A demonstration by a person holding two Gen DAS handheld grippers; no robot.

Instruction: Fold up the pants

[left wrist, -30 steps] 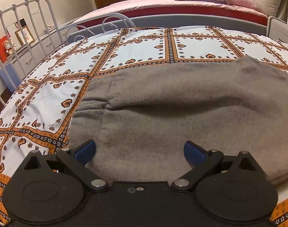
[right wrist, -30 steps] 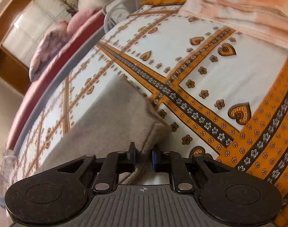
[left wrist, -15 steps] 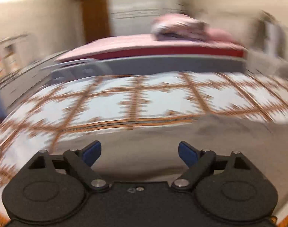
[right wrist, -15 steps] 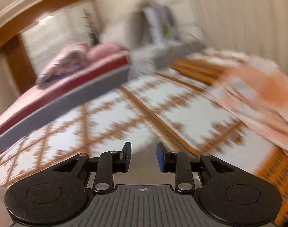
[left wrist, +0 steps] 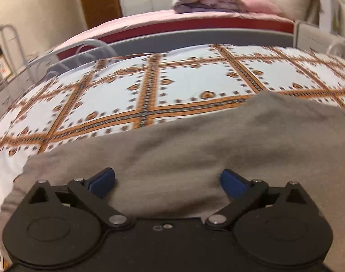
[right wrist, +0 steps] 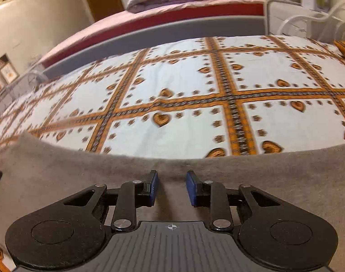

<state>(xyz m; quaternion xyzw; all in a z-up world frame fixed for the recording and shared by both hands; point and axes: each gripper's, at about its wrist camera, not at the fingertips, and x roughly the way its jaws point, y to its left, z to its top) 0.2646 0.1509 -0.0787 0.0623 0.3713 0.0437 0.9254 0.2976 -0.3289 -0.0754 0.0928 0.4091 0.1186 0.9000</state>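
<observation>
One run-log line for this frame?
stage: mid-fold | pants: grey, on patterned bedspread | left gripper: open, empty | right gripper: open, empty

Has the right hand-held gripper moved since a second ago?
Yes. The right hand-held gripper, then pinching the pants' corner beside the peach cloth, now sits open over their far edge, rolled level, facing the pink bed.

Dim warm light, slight motion blur
</observation>
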